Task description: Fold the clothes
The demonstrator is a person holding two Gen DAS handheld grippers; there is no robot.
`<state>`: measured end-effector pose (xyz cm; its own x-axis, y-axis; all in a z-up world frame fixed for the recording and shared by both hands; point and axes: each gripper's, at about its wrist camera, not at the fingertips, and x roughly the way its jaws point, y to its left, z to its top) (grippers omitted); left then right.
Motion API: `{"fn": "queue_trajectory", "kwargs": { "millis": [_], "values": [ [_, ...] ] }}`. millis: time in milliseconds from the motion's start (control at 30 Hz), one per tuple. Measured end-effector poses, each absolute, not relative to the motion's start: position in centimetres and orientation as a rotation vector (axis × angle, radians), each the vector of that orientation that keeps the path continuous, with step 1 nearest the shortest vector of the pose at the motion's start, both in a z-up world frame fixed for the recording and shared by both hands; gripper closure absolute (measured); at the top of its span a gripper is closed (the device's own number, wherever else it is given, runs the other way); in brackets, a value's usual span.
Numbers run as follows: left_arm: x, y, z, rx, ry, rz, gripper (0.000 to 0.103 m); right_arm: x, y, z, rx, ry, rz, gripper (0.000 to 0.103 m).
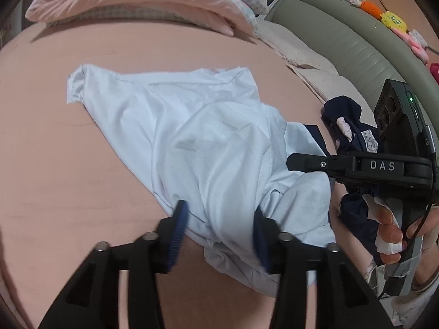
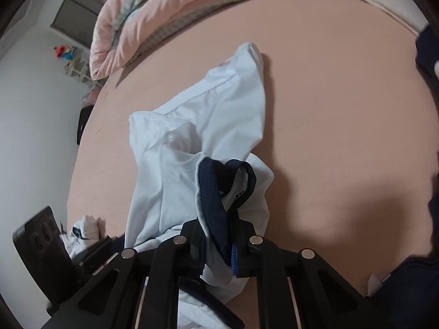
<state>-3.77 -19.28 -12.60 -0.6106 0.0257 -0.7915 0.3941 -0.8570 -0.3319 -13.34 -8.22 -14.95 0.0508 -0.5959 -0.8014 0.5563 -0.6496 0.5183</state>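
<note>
On the pink bed sheet (image 1: 55,164) lies a crumpled white shirt (image 1: 192,137). Left gripper (image 1: 219,230): jaws spread apart, straddling the shirt's near edge. Right gripper (image 2: 216,249): clamped on the shirt's navy-trimmed collar (image 2: 214,192). Its body, seen from the left wrist, reads "DAS". Dark navy clothes (image 1: 351,126) lie beside it.

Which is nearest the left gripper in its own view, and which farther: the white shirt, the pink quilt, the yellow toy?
1. White shirt: between the open fingers of the left gripper.
2. Pink quilt: far across the bed, top left.
3. Yellow toy: on the headboard, top right; about as far as the quilt, too close to call.
</note>
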Motion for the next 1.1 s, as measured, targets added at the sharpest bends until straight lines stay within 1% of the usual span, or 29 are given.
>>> {"fn": "queue_trajectory", "kwargs": {
  "millis": [67, 133, 167, 200, 433, 633, 833, 1000, 1100],
  "values": [
    [-3.6, -19.1, -11.7, 1.226, 0.698, -2.562, 0.049, -13.3, -8.3, -14.4, 1.472, -0.052, -1.718, 0.093],
    [-3.6, -19.0, -10.7, 1.203, 0.683, -2.589, 0.042, -13.3, -8.3, -13.8, 1.459, -0.074, -1.704, 0.093],
    [-3.8, -18.8, -10.5, 1.200, 0.670, -2.600, 0.037, -13.3, -8.3, -13.5, 1.452, -0.084, -1.697, 0.093],
    [-3.9, -18.6, -10.4, 1.202, 0.658, -2.608, 0.035, -13.3, -8.3, -13.2, 1.444, -0.094, -1.689, 0.093],
    [-5.3, -16.7, -10.1, 1.211, 0.576, -2.661, 0.034, -12.8, -9.1, -11.4, 1.415, -0.194, -1.585, 0.094],
    [-6.4, -15.1, -9.8, 1.218, 0.504, -2.705, 0.034, -11.5, -9.9, -10.9, 1.394, -0.141, -1.561, 0.094],
    [-6.0, -16.1, -9.8, 1.122, 0.687, -2.696, 0.034, -10.9, -10.0, -10.3, 1.399, -0.162, -1.515, 0.094],
    [-6.3, -16.1, -9.8, 1.130, 0.686, -2.675, 0.034, -10.4, -10.5, -9.8, 1.397, -0.173, -1.482, 0.094],
    [-6.5, -16.5, -10.1, 1.123, 0.721, -2.639, 0.034, -10.0, -11.0, -9.5, 1.399, -0.159, -1.470, 0.094]
  ]
}}
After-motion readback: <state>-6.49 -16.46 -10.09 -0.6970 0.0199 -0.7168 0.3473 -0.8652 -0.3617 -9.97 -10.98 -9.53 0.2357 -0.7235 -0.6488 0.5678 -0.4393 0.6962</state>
